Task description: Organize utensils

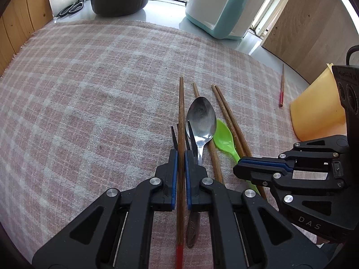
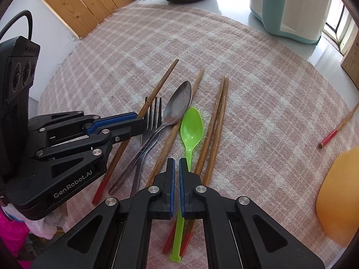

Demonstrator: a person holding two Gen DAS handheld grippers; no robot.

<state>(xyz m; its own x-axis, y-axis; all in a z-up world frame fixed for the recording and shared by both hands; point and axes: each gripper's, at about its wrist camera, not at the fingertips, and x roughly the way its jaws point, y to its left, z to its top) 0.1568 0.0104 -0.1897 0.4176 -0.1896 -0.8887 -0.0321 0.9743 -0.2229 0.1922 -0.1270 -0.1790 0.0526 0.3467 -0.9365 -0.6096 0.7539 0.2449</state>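
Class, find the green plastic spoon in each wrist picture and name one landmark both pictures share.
Left wrist view: the green plastic spoon lies right of centre, beside the metal spoon, partly behind the right gripper.
Right wrist view: it lies at centre, its handle between that gripper's fingers.
Shared landmark: the teal-and-white appliance.

Both my grippers point steeply down at the plaid cloth (image 1: 89, 89). Left gripper (image 1: 181, 154): jaws pinched on a red-tipped chopstick (image 1: 180, 112), which runs straight between the blue pads. Right gripper (image 2: 176, 168): jaws clamped on the green spoon (image 2: 191, 127) handle, low over the cloth, just right of the left one.
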